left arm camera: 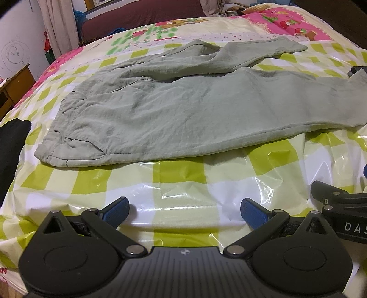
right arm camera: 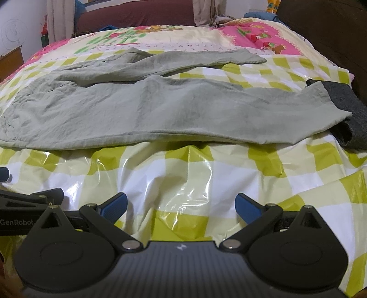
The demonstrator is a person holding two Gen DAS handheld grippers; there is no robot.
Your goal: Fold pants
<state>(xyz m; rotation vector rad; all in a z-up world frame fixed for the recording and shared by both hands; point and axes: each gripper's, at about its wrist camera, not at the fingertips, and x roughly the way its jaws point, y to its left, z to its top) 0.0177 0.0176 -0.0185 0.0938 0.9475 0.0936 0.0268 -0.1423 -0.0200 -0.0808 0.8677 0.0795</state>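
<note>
across a bed draped in a shiny green-and-white checked plastic sheet (left arm camera: 179, 169), we see a pair of pale green pants (left arm camera: 183, 107) lying flat and unfolded, waistband to the left and legs running to the right. the near leg stretches straight along the sheet, and its hem rests on a dark grey cloth (right arm camera: 344, 107) at the bed's right edge. the far leg angles away toward a pink cartoon-print quilt (right arm camera: 263, 39). we hold our left claw (left arm camera: 184, 212) low over the bare sheet, short of the pants, its blue-padded fingers (left arm camera: 117, 208) spread wide and gripping nothing. our right claw (right arm camera: 180, 206) hangs just beside it, likewise released, pads apart above the crinkled plastic, touching no cloth. a black garment (left arm camera: 11, 146) sits at the left edge of the bed, near the waistband. a dark red headboard (left arm camera: 142, 13) and a pale curtain (left arm camera: 57, 25) stand beyond the bed.
</note>
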